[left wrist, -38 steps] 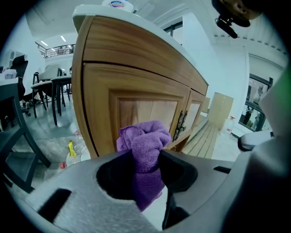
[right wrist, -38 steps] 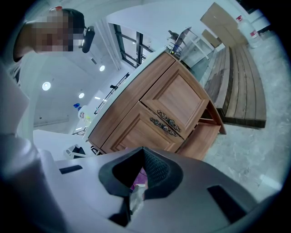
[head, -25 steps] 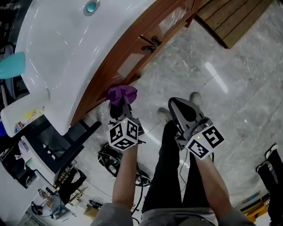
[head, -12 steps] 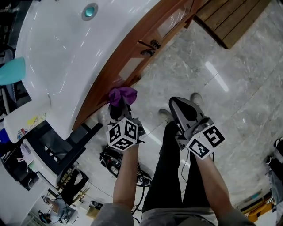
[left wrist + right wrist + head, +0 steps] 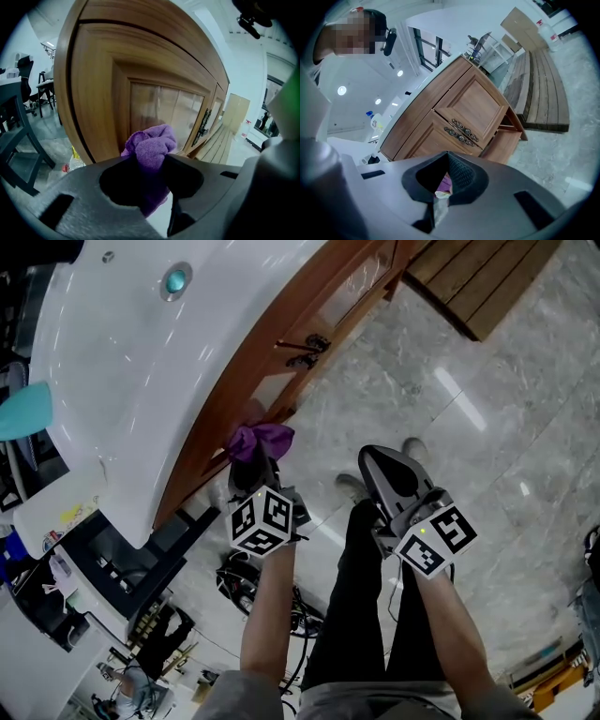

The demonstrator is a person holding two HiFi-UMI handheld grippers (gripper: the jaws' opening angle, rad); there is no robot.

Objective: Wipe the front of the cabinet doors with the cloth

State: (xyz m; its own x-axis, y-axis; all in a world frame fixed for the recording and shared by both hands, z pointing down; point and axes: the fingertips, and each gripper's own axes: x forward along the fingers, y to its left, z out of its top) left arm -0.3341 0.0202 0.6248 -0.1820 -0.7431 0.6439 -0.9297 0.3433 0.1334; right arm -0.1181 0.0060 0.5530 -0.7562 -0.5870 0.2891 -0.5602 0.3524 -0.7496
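A purple cloth (image 5: 261,440) is bunched between the jaws of my left gripper (image 5: 251,465). It presses against the front of a brown wooden cabinet door (image 5: 272,390) under a white countertop (image 5: 141,343). In the left gripper view the cloth (image 5: 151,147) covers the lower edge of the door's inset panel (image 5: 154,105), and the left gripper (image 5: 149,161) is shut on it. My right gripper (image 5: 375,460) hangs over the floor to the right, away from the cabinet, its jaws shut with nothing held. In its own view the right gripper (image 5: 447,155) faces the cabinet doors (image 5: 473,105).
Dark metal handles (image 5: 302,348) sit where two doors meet, further along from the cloth. A wooden slatted platform (image 5: 487,277) lies on the grey stone floor (image 5: 450,409) at top right. Cables (image 5: 246,579) and a dark chair (image 5: 122,568) are at lower left. The person's legs are below.
The cloth and left gripper have slid a little along the door towards the handles. The right gripper has stayed where it was.
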